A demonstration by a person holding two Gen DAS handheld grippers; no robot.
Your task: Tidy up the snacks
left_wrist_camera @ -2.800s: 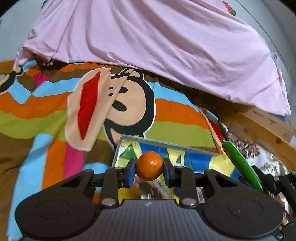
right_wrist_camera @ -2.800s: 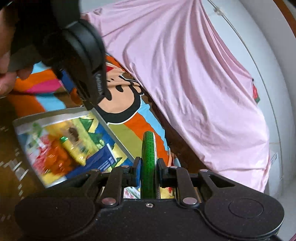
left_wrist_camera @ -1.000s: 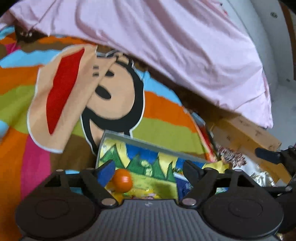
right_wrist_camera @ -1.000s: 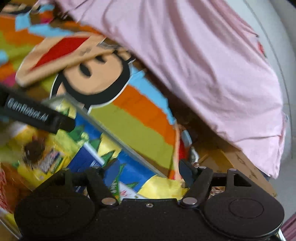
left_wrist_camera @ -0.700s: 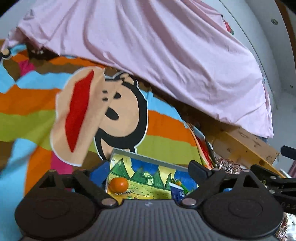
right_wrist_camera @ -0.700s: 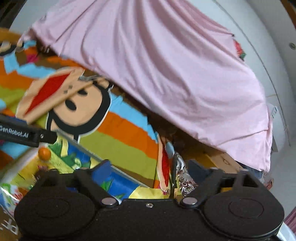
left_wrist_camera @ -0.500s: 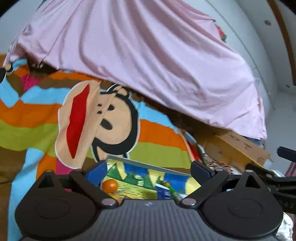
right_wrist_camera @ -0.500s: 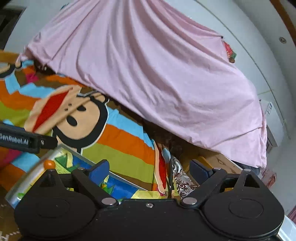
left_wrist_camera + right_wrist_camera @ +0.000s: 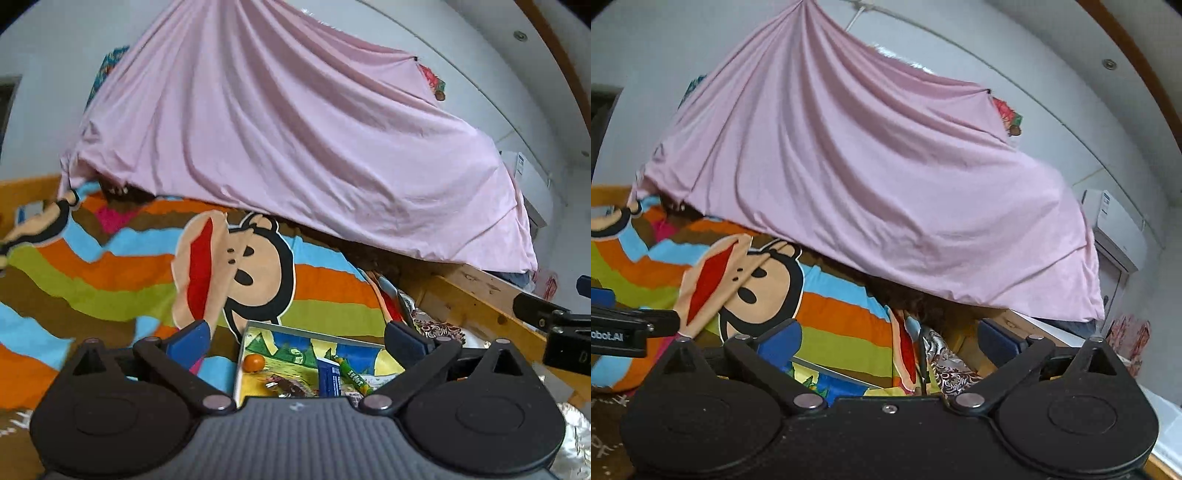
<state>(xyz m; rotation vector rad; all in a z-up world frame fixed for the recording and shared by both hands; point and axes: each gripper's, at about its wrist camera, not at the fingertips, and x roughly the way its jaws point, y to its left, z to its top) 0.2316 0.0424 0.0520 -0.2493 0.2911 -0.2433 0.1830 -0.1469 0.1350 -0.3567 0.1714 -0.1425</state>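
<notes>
The left gripper [image 9: 297, 338] is hovering with its jaws spread wide, gripping nothing; just beyond and below its fingers the tray [image 9: 310, 332] is lying on the striped blanket [image 9: 110, 280], holding the orange [image 9: 254, 362] nearer the left finger and the green stick [image 9: 351, 373] nearer the right; the right gripper [image 9: 890, 338] is likewise gaping wide and carrying nothing, with the tray's corner [image 9: 827, 373] showing just beyond its left finger.

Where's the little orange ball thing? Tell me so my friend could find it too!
Find the striped blanket with the big cartoon monkey face. Just below the face lies a picture-covered tray of snacks. The small orange fruit sits in its left corner, the only round orange thing there, left of the blue box and green stick.
</notes>
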